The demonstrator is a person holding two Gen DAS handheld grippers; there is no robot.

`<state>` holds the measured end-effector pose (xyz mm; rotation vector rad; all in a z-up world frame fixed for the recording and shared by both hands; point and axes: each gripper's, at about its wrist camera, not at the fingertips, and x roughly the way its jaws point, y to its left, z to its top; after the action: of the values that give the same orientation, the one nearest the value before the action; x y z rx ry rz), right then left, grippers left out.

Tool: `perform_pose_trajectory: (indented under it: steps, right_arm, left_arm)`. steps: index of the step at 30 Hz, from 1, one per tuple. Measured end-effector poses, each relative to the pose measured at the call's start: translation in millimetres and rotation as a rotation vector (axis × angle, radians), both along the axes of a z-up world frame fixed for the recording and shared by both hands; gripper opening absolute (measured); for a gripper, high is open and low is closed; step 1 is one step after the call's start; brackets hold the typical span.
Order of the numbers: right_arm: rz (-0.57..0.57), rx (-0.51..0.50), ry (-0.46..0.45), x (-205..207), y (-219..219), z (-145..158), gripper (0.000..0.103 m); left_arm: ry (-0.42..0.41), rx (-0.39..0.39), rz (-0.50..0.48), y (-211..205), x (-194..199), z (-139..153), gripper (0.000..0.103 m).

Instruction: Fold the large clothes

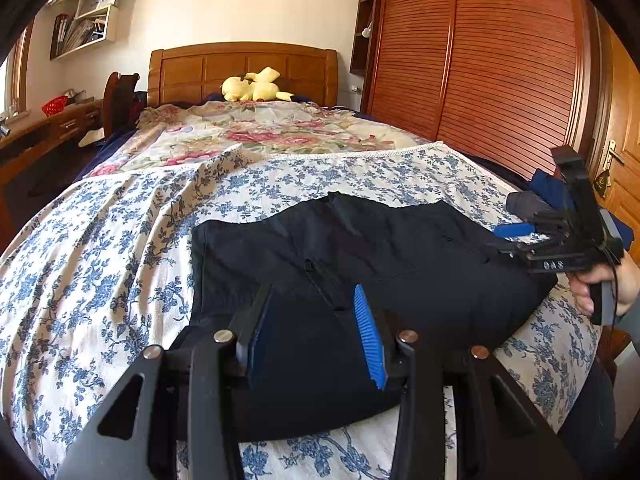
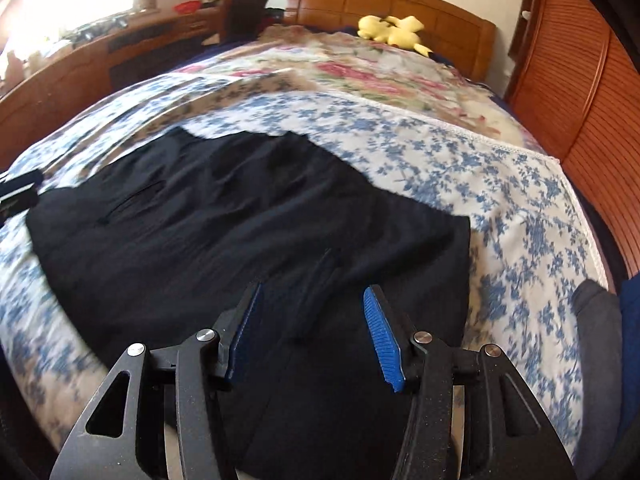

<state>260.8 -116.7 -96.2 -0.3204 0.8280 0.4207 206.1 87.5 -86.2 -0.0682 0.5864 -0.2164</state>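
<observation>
A folded black garment [image 1: 360,256] with zip pockets lies flat on the blue-flowered sheet [image 1: 100,260] at the near end of the bed. My left gripper [image 1: 314,300] is open just above its near edge, holding nothing. My right gripper [image 2: 312,300] is open over the garment [image 2: 240,216] from the other side, empty. In the left wrist view the right gripper [image 1: 516,232] shows at the garment's right edge, held by a hand. The left gripper's tip [image 2: 18,192] shows at the far left of the right wrist view.
A pink-flowered quilt [image 1: 260,128] and a yellow plush toy [image 1: 252,86] lie towards the wooden headboard [image 1: 240,64]. A desk [image 1: 48,128] runs along the left. A slatted wardrobe [image 1: 500,60] stands close on the right. Grey and blue clothes [image 2: 600,340] lie at the bed's right edge.
</observation>
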Motion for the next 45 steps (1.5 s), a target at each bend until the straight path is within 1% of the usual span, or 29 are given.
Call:
perform_pose_trajectory:
  steps: [4, 10, 14, 17, 20, 22, 25, 30, 33, 35, 38, 42, 45]
  right_arm:
    - [-0.003, -0.004, -0.007, -21.1, -11.1, 2.4, 0.053]
    - [-0.064, -0.009, 0.008, -32.0, -44.5, -3.1, 0.053]
    - [-0.108, 0.033, 0.073, -34.3, -68.3, -16.6, 0.053]
    - [-0.121, 0.029, 0.111, -36.9, -75.6, -32.2, 0.054]
    - [-0.126, 0.024, 0.131, -38.3, -79.2, -49.0, 0.058]
    - [-0.138, 0.045, 0.13, -40.1, -83.0, -49.8, 0.059]
    - [-0.148, 0.034, 0.116, -42.7, -83.3, -44.9, 0.06]
    - [-0.164, 0.021, 0.023, -53.3, -89.5, -25.7, 0.06]
    - [-0.187, 0.023, 0.02, -49.4, -96.4, -26.0, 0.063]
    - [-0.2, 0.024, 0.027, -46.1, -100.5, -29.9, 0.063]
    - [-0.216, 0.048, 0.047, -40.8, -105.7, -37.1, 0.066]
    - [-0.243, 0.056, 0.055, -35.3, -109.6, -46.2, 0.079]
    - [-0.254, 0.076, 0.069, -34.5, -113.1, -49.5, 0.081]
  left_arm:
    - [-0.007, -0.005, -0.002, -3.3, -5.3, 5.4, 0.038]
    - [-0.008, 0.012, -0.008, -11.8, -15.1, 6.4, 0.038]
    - [-0.005, 0.022, -0.004, -15.0, -21.4, 5.0, 0.038]
    - [0.003, 0.02, -0.001, -15.2, -23.5, 3.4, 0.038]
    - [0.007, 0.023, 0.002, -14.0, -24.0, 1.8, 0.038]
    - [0.012, 0.029, 0.011, -10.7, -24.2, 0.3, 0.038]
    - [0.016, 0.032, 0.027, -3.5, -25.6, -1.5, 0.038]
    - [0.03, 0.043, 0.091, 18.3, -25.6, -8.3, 0.038]
    - [0.059, 0.049, 0.132, 33.4, -22.0, -17.1, 0.038]
    - [0.085, 0.049, 0.157, 43.2, -19.9, -23.8, 0.038]
    - [0.113, 0.039, 0.174, 51.8, -18.1, -32.9, 0.038]
    - [0.148, 0.058, 0.184, 53.0, -15.9, -43.7, 0.038]
    - [0.167, 0.07, 0.196, 54.6, -14.5, -49.9, 0.038]
